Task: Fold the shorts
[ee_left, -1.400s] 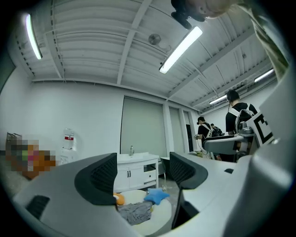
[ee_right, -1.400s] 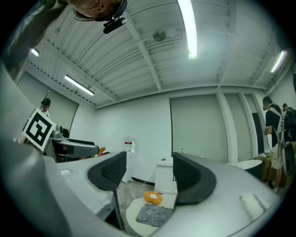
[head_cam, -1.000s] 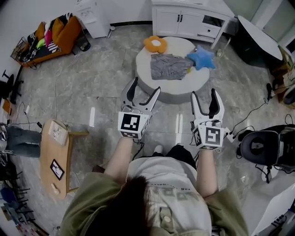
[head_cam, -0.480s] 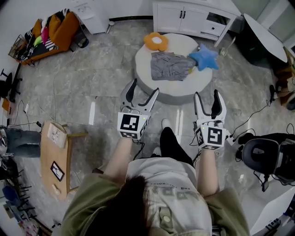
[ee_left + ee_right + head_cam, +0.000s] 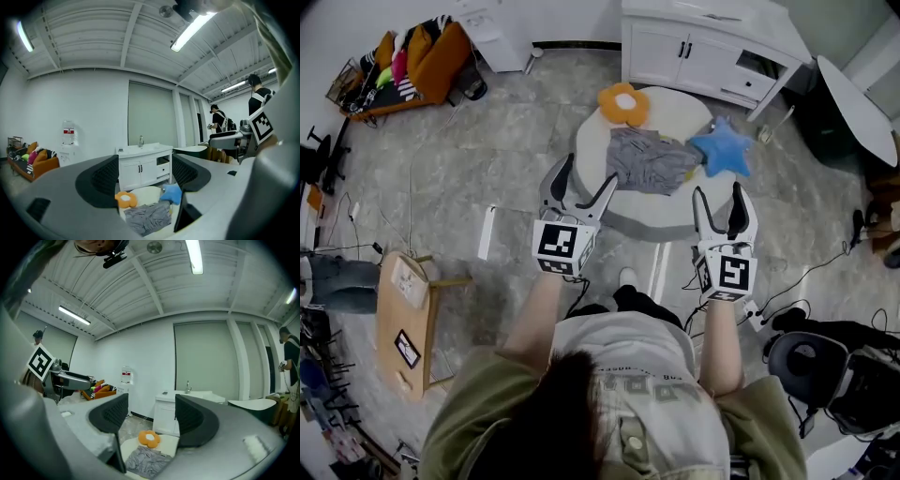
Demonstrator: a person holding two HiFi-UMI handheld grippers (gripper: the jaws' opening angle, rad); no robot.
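Note:
Crumpled grey shorts [image 5: 652, 161] lie on top of a low round white table [image 5: 661, 223]. In the head view my left gripper [image 5: 589, 178] hovers over the table's near left rim, open and empty. Over the near right rim hangs my right gripper [image 5: 719, 195], also open with nothing in it. Both stop short of the cloth. The left gripper view has the shorts [image 5: 149, 218] low between its wide jaws [image 5: 145, 176]. The right gripper view puts the shorts [image 5: 147, 459] below its own parted jaws [image 5: 152, 416].
An orange flower cushion [image 5: 623, 101] and a blue star cushion [image 5: 722, 152] share the tabletop. A white cabinet [image 5: 703, 52] stands behind it. A wooden side table [image 5: 403, 314] is at the left, a black chair [image 5: 825, 361] at the right, cables on the floor.
The person has walked toward the round table, so both grippers now reach its near rim. The jaws stay as wide as before.

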